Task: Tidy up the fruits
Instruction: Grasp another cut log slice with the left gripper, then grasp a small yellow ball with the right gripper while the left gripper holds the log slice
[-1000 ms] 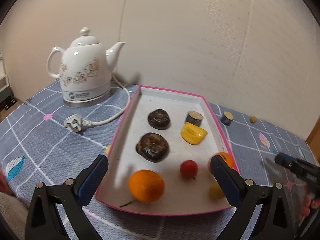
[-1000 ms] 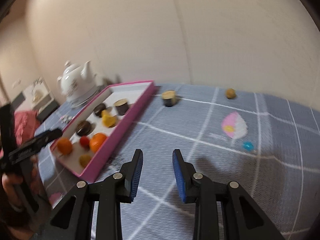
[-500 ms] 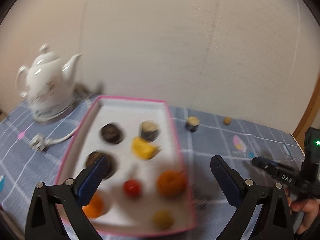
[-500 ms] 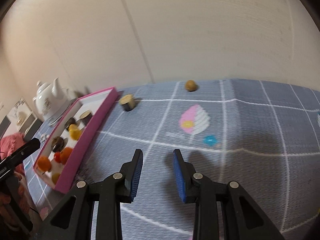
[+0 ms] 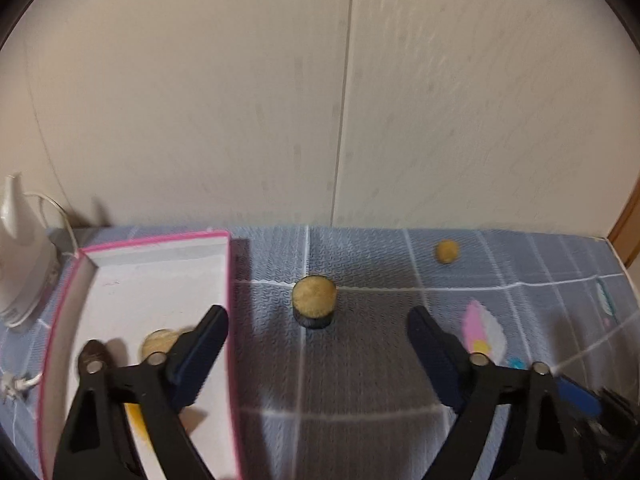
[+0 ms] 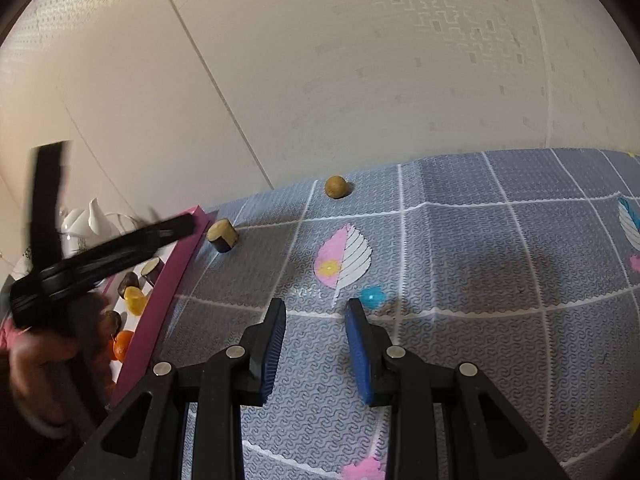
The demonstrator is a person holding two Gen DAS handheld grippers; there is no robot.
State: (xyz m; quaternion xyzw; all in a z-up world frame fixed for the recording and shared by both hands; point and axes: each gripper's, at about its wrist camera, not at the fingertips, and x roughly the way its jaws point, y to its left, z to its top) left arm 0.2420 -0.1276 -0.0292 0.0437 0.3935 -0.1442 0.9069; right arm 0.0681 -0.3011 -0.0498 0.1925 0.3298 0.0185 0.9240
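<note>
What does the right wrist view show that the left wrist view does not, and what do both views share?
Only the right wrist view shows the orange round fruit in the tray, the blue flower print on the cloth and a hand gripping the left tool.

Only the left wrist view shows the left tongs, closing with nothing between them.

Both show the pink-rimmed white tray, the dark-skinned cut fruit slice, the small round brown fruit and the white kettle.

Textured woven tablecloth (image 5: pixel 360 380), glossy white ceramic kettle (image 5: pixel 20 264) — matt, embossed wallpaper (image 6: pixel 400 60) behind.
</note>
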